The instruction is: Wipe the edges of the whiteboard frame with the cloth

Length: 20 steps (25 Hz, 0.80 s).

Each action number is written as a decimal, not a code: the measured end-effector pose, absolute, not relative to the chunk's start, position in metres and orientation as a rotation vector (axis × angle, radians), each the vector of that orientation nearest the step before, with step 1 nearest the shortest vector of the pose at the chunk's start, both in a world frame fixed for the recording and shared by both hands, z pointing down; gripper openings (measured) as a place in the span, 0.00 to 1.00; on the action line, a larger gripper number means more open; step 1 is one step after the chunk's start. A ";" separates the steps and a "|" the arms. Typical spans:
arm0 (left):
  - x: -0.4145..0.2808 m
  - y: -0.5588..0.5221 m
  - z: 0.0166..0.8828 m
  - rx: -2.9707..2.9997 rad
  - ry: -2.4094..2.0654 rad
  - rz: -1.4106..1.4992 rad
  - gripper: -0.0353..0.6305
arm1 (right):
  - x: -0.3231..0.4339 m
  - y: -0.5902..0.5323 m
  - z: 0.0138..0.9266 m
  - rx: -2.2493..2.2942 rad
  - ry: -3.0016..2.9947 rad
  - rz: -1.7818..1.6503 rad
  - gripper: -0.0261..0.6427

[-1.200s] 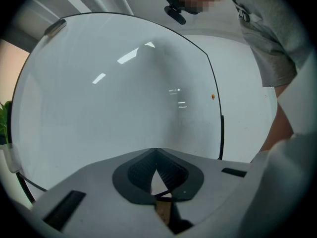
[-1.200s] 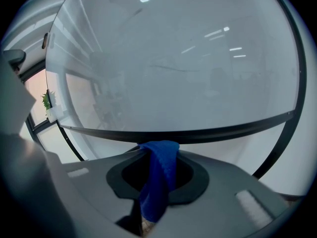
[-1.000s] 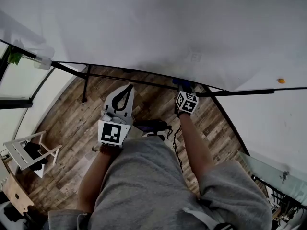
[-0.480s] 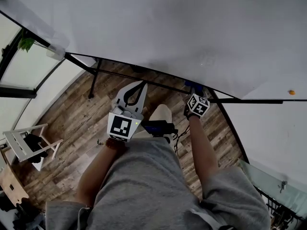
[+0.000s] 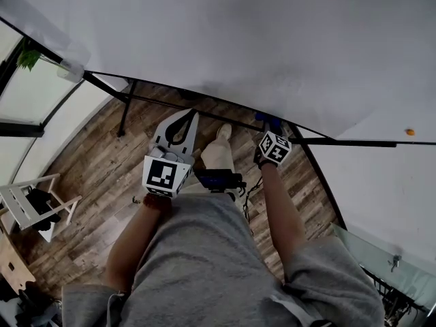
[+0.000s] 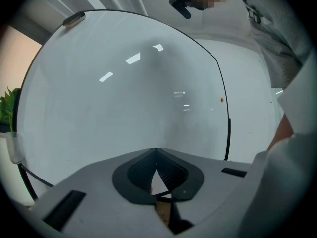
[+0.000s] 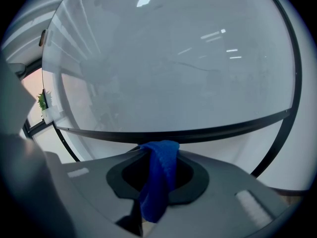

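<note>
The whiteboard (image 5: 225, 33) fills the upper part of the head view, and its black frame (image 5: 340, 142) runs along the bottom edge. My right gripper (image 5: 267, 123) is at that edge, shut on a blue cloth (image 5: 265, 119). In the right gripper view the cloth (image 7: 159, 175) hangs from the jaws just under the frame's bottom bar (image 7: 208, 132). My left gripper (image 5: 191, 114) is shut with nothing in it, held lower and left of the right one, off the board. In the left gripper view its closed tips (image 6: 156, 150) point at the board face (image 6: 124, 93).
Below lies a wood floor (image 5: 102, 176) with the board's black stand leg (image 5: 125, 111). A white stool (image 5: 30, 206) is at the lower left and a plant (image 5: 27, 58) at the far left. A small orange dot (image 5: 409, 132) sits on the board at the right.
The right gripper stays at the bottom frame edge with the cloth and shifts only slightly. The left gripper has drifted a little. The person's foot has come forward between the arms.
</note>
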<state>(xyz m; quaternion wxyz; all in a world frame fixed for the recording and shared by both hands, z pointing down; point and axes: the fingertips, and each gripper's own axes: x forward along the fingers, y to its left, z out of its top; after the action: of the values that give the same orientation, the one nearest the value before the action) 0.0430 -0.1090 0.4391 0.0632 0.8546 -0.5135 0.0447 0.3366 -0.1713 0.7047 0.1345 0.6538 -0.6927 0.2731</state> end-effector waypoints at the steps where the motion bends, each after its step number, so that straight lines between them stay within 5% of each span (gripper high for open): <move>1: 0.043 -0.109 0.440 2.578 -1.550 0.132 0.07 | 0.336 -0.171 0.705 1.896 -2.008 0.793 0.17; 20: 0.024 -0.110 0.436 2.550 -1.604 0.116 0.07 | 0.308 -0.173 0.703 1.849 -2.041 0.808 0.17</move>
<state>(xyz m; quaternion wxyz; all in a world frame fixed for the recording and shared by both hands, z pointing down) 0.0238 -0.1096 0.4361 0.0632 0.8442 -0.5309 0.0383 0.3081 -0.1733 0.7030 0.1356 0.6383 -0.7046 0.2789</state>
